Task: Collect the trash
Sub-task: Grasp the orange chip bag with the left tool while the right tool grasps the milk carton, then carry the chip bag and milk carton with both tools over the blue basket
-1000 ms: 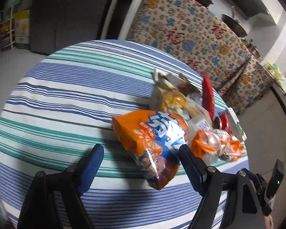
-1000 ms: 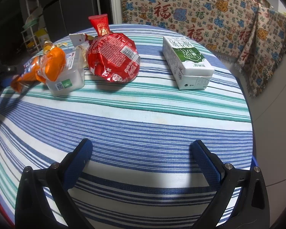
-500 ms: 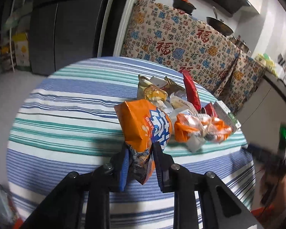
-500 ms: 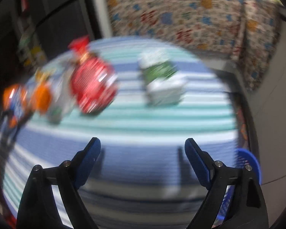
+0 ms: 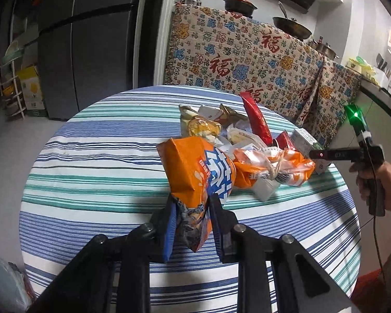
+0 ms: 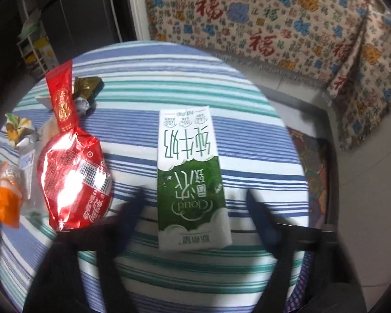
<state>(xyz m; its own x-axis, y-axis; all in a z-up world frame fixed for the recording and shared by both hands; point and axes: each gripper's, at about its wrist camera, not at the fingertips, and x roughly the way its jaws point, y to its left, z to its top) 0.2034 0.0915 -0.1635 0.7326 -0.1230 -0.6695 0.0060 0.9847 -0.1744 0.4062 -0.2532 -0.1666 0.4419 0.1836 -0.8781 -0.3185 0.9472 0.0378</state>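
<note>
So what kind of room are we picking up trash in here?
Most likely a home kitchen or dining corner: a tall dark fridge, a wok and lidded pot on a cloth-draped counter, and a round table under striped cloth.

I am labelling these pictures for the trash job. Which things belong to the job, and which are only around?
Belong to the job:
orange snack bag, clamped in the left gripper
milk carton, between the right gripper's closing jaws, not yet pressed
red wrapper
gold wrappers

Only around:
striped tablecloth
patterned cloth
fridge
</note>
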